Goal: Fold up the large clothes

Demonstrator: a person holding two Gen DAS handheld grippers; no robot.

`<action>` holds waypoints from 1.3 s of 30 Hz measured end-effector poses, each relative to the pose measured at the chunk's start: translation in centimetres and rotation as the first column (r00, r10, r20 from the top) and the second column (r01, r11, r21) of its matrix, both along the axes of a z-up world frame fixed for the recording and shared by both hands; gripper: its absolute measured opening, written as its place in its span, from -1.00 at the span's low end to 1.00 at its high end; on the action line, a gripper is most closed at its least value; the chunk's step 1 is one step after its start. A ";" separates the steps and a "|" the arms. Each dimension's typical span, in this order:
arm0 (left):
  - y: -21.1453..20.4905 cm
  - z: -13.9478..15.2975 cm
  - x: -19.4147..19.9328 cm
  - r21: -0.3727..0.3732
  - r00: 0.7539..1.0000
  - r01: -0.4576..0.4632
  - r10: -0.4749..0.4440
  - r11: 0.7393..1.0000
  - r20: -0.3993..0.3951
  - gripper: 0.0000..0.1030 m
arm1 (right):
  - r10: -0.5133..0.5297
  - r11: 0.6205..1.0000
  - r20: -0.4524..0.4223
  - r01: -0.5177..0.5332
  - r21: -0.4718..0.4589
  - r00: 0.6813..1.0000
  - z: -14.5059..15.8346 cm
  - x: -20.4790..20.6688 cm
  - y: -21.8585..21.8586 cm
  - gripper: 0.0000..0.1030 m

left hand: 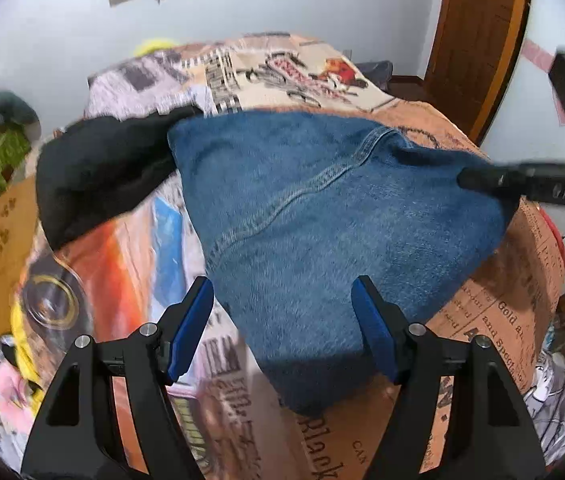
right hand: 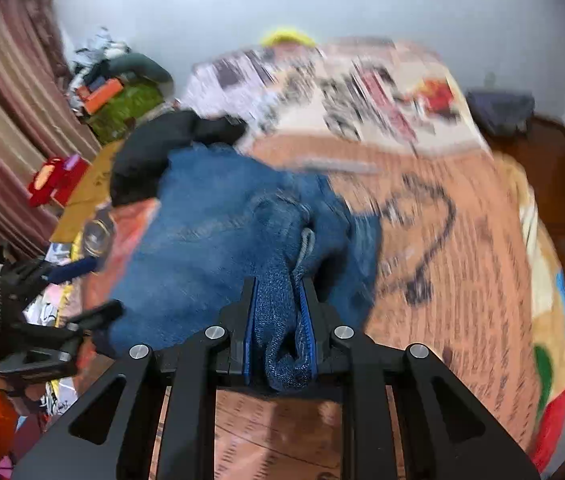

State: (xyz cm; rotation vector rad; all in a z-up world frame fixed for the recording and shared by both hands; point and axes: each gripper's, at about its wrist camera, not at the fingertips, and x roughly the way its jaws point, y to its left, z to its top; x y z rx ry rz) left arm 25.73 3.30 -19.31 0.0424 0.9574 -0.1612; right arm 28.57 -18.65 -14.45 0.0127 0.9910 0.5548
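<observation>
The jeans (left hand: 322, 208) you are folding lie in a broad blue wedge across the bed, one stitched seam running diagonally over the faded, slightly fuzzy denim. Your left gripper (left hand: 282, 320) hangs over the wedge's near point with its blue-padded fingers (left hand: 190, 328) spread wide apart, holding nothing. Your right gripper (right hand: 280, 320) is clamped on a bunched roll of the denim, the cloth squeezed thick between its pads, with a belt loop sticking up just beyond them; much of that view is motion-blurred. From the left camera you see the right tool reaching in from the side, its tip on the jeans' far edge. A black garment (left hand: 98, 176) lies crumpled against the jeans' far left corner, touching them. The bedspread (left hand: 502, 312) beneath is orange-tan, printed with newspaper lettering and cartoons. Behind stands a pale wall, with a wooden door (left hand: 478, 40) to the right and striped curtains (right hand: 6, 120) to the left.
</observation>
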 end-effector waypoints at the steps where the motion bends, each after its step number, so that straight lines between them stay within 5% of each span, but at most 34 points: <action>1: 0.1 -0.3 0.0 -0.015 1.000 -0.008 0.008 1.000 -0.010 0.38 | -0.008 1.000 -0.015 0.008 -0.002 1.000 -0.7 0.1 -0.3 -0.63; 9: 0.3 -0.1 -0.2 -0.009 1.000 -0.020 0.020 1.000 0.004 0.38 | 0.003 0.998 0.035 -0.001 -0.070 0.999 0.1 -0.8 -0.8 -0.14; 20: 1.2 0.8 0.2 -0.009 0.998 -0.048 0.048 0.999 0.034 0.38 | 0.007 1.000 -0.034 -0.006 0.026 0.999 3.2 1.9 0.3 0.00; 27: 4.5 1.1 1.9 -0.057 0.986 -0.160 0.162 0.986 0.043 0.38 | 0.166 0.978 0.010 -0.164 -0.128 0.986 1.7 2.9 4.6 0.09; 31: 6.3 -0.4 3.3 -0.109 0.977 -0.214 0.213 0.971 -0.021 0.38 | 0.156 0.962 -0.025 -0.157 -0.224 0.988 -1.0 4.6 4.3 0.09; 33: 6.8 -1.6 4.0 -0.154 0.974 -0.221 0.212 0.963 -0.075 0.38 | 0.133 0.973 -0.071 -0.144 -0.183 0.989 -1.8 5.6 3.0 0.17; 35: 7.2 -2.5 4.5 -0.214 0.972 -0.225 0.204 0.951 -0.116 0.38 | 0.091 0.991 -0.139 -0.104 -0.086 0.986 -2.5 6.7 1.1 0.48; 39: 8.1 -4.1 5.8 -0.362 0.963 -0.240 0.175 0.901 -0.204 0.38 | 0.066 0.998 -0.283 -0.057 0.040 0.957 -4.4 8.2 -1.2 0.59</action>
